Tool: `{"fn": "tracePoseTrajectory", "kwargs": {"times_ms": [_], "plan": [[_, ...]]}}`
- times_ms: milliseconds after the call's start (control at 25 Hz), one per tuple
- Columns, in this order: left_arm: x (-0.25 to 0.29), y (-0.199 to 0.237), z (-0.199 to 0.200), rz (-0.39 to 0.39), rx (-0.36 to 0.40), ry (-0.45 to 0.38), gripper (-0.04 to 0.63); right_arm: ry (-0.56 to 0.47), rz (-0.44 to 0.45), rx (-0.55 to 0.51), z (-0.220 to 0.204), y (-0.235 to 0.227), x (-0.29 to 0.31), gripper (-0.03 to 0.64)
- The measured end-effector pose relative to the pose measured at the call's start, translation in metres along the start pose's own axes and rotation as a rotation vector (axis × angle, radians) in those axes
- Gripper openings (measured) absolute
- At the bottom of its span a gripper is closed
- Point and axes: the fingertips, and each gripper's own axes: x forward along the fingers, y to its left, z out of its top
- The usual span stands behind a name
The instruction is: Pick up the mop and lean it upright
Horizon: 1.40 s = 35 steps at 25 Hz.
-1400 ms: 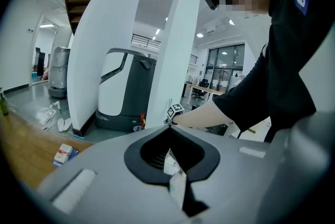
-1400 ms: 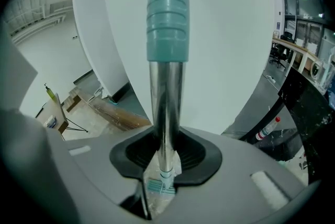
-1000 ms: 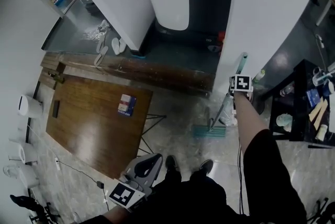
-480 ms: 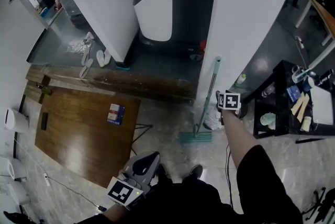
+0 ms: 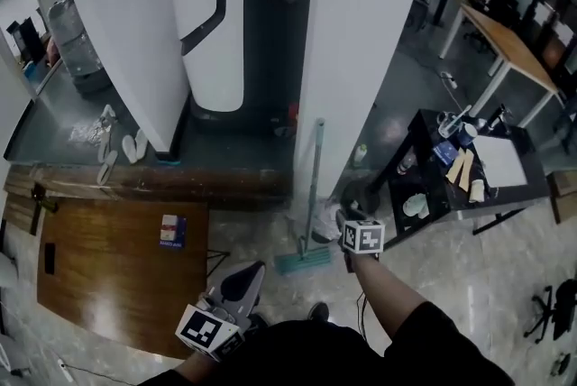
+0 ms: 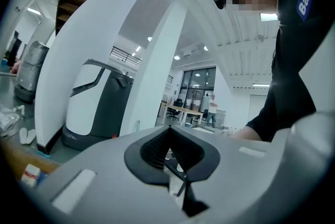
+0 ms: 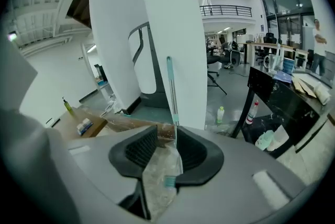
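At the foot of the pillar: the mop (image 5: 313,195) stands almost upright, its head on the floor (image 5: 433,285) and its handle leaning on the face of the white pillar (image 5: 361,59).
Right gripper: the right gripper (image 5: 343,220) is near the mop's handle but not touching it. Its jaws are partly apart and have just been closing. Nothing is between them; the mop only shows through the gap, further off.
Left gripper: the left gripper (image 5: 242,285) is low beside the person, jaws together at the tips, holding nothing.
Done: picking up and leaning look finished, as no gripper supports the mop.
Left to do: little, I judge, except perhaps checking that the mop's head does not slide on the smooth floor.
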Motion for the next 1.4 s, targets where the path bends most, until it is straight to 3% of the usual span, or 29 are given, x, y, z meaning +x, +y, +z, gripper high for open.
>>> {"fn": "tracePoseTrajectory", "kwargs": {"times_ms": [320, 600, 800, 1120, 1400], "plan": [[-0.01, -0.025, -0.022, -0.179, -0.033, 0.007, 0.019, -0.167, 0.045, 0.048, -0.04, 0.077, -0.132, 0.006], [-0.024, -0.067, -0.037, -0.266, -0.022, 0.032, 0.019, -0.323, 0.142, -0.03, -0.048, 0.137, -0.221, 0.003], [-0.039, -0.111, -0.043, -0.245, 0.036, 0.043, 0.018, -0.334, 0.271, -0.072, -0.075, 0.164, -0.267, 0.003], [-0.068, -0.191, -0.06, -0.154, 0.083, 0.099, 0.019, -0.41, 0.413, -0.095, -0.117, 0.163, -0.361, 0.003], [-0.091, -0.244, -0.074, -0.134, 0.095, 0.143, 0.018, -0.429, 0.439, -0.07, -0.147, 0.153, -0.405, 0.003]]}}
